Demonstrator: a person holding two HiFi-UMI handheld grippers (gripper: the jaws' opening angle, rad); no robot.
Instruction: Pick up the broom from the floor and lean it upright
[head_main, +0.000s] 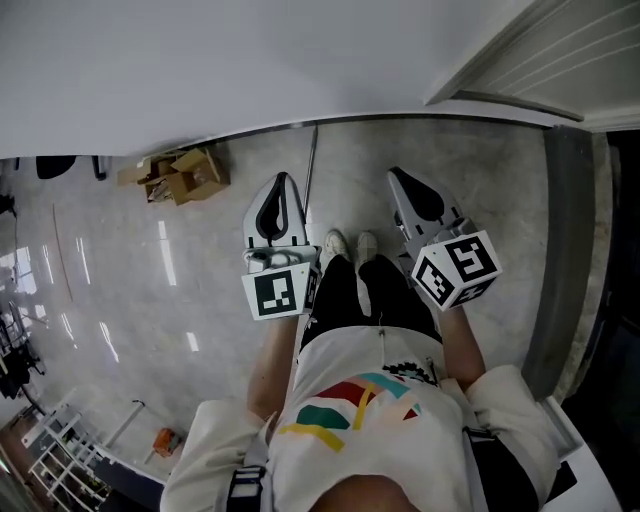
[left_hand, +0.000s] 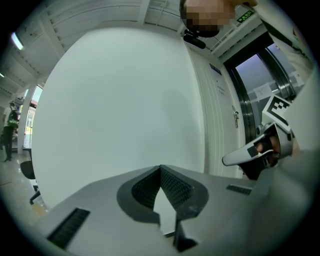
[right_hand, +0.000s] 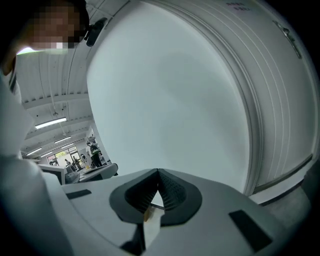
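A thin grey rod (head_main: 310, 170), which looks like the broom's handle, runs from the foot of the white wall (head_main: 200, 70) toward my shoes (head_main: 350, 245). Its head is not visible. My left gripper (head_main: 283, 180) hangs just left of the rod, shut and holding nothing. My right gripper (head_main: 396, 174) is to the rod's right, its jaw tips together and also holding nothing. In the left gripper view the jaws (left_hand: 160, 168) face bare wall, with the right gripper (left_hand: 250, 155) at the side. In the right gripper view the jaws (right_hand: 158, 171) also face the wall.
Open cardboard boxes (head_main: 185, 175) lie at the wall's foot to the left. A ribbed door panel (head_main: 560, 50) and a dark floor strip (head_main: 565, 250) are on the right. A white rack (head_main: 60, 450) stands at the lower left.
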